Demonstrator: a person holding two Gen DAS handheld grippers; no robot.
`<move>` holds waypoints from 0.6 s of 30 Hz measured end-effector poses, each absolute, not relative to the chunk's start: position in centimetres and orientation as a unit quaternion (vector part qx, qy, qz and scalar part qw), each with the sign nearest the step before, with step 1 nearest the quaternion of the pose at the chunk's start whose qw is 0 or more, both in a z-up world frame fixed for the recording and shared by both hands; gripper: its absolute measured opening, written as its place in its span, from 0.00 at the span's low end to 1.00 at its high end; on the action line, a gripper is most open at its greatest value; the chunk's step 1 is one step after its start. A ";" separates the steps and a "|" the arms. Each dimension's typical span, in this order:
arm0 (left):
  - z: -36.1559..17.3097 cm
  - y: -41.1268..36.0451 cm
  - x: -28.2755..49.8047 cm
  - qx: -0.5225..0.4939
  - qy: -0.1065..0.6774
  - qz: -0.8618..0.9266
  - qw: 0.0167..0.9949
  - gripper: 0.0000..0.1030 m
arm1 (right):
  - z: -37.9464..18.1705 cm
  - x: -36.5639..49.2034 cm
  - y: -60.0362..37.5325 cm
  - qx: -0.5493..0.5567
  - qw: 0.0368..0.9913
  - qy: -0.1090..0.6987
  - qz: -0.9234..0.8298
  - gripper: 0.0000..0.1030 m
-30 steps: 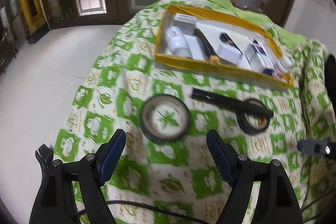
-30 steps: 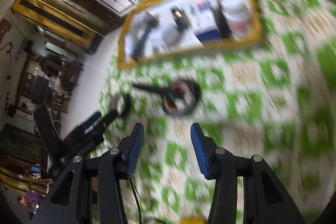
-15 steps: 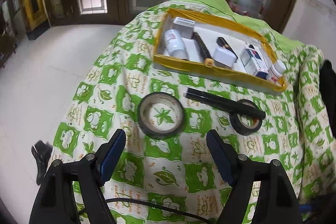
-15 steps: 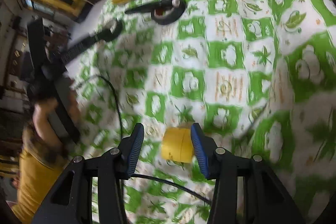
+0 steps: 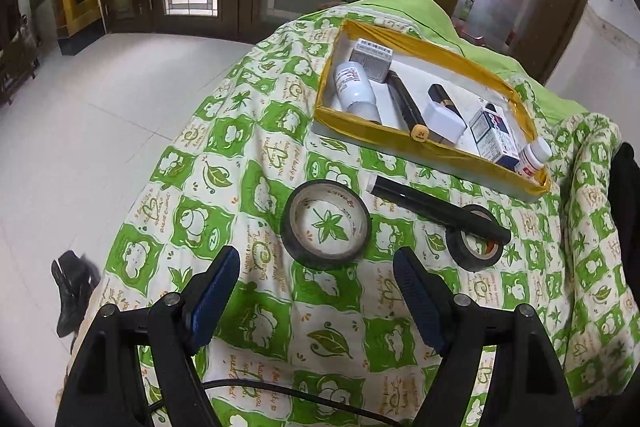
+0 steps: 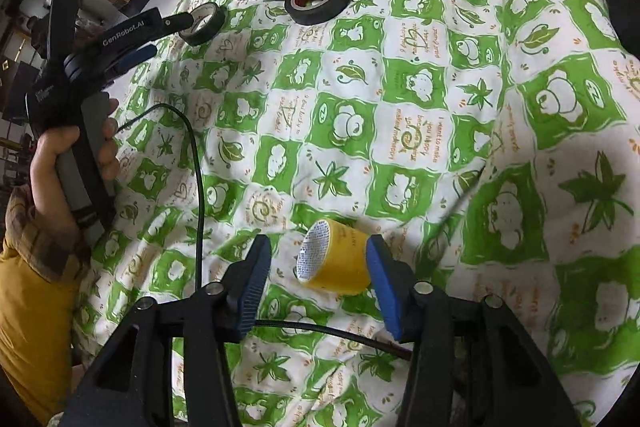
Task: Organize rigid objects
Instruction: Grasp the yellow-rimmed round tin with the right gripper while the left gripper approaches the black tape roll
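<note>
Tape roll (image 6: 335, 261), yellow, lies between opening right claw (image 6: 318, 285), nearer one pad.

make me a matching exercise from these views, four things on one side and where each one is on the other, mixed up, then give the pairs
Things:
1. yellow tape roll
2. large black tape roll
3. black pen
4. white bottle

Places:
A. lying inside the yellow-edged tray
B. lying across the small black tape roll
C. between the fingers of the right gripper, whose jaws are opening
D. flat on the green cloth, just beyond the open left gripper

Pairs: 1-C, 2-D, 3-B, 4-A
</note>
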State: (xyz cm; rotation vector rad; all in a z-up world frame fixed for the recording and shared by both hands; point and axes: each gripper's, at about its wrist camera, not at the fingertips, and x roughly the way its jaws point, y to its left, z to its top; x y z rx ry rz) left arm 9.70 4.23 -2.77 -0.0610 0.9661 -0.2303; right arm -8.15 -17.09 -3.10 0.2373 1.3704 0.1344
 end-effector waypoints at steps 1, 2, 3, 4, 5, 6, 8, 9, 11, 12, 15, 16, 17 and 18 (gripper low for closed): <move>-2.8 4.1 9.7 -0.027 0.463 -0.112 0.879 0.80 | -3.3 -8.2 -16.9 0.097 0.764 0.635 0.060 0.51; -2.8 4.0 9.7 -0.024 0.463 -0.113 0.879 0.80 | -3.5 -8.2 -16.6 0.084 0.762 0.640 0.060 0.56; -2.8 4.0 9.7 -0.024 0.464 -0.113 0.878 0.80 | -3.7 -8.3 -16.3 0.074 0.761 0.642 0.061 0.58; -2.8 4.0 9.7 -0.024 0.464 -0.113 0.878 0.80 | -3.8 -8.4 -16.1 0.065 0.761 0.643 0.062 0.61; -2.8 4.0 9.7 -0.026 0.465 -0.114 0.878 0.80 | -3.9 -8.5 -15.8 0.056 0.761 0.643 0.063 0.63; -2.8 4.1 9.8 -0.027 0.465 -0.114 0.877 0.80 | -4.1 -8.5 -15.7 0.050 0.762 0.643 0.062 0.63; -2.8 4.2 9.8 -0.031 0.466 -0.114 0.877 0.80 | -4.8 -8.4 -15.6 0.037 0.757 0.650 0.056 0.63; -2.9 4.2 9.8 -0.032 0.466 -0.113 0.877 0.80 | -5.1 -8.5 -15.5 0.030 0.755 0.653 0.056 0.63; -2.9 4.2 9.9 -0.033 0.468 -0.113 0.876 0.80 | -5.5 -8.5 -15.3 0.022 0.750 0.658 0.055 0.60; -2.9 4.2 9.9 -0.034 0.468 -0.113 0.876 0.80 | -5.6 -8.5 -15.3 0.017 0.750 0.659 0.053 0.56; -3.0 4.3 9.9 -0.034 0.468 -0.113 0.876 0.80 | -5.7 -8.5 -15.5 0.017 0.750 0.659 0.052 0.38; -3.0 4.3 9.9 -0.034 0.468 -0.113 0.876 0.80 | -5.6 -8.5 -15.4 0.019 0.754 0.654 0.055 0.38; -3.0 4.3 9.9 -0.035 0.469 -0.113 0.875 0.80 | -5.4 -8.5 -15.4 0.022 0.758 0.649 0.061 0.38; -3.1 4.3 9.9 -0.035 0.469 -0.114 0.875 0.80 | -5.0 -8.5 -15.5 0.026 0.763 0.643 0.067 0.38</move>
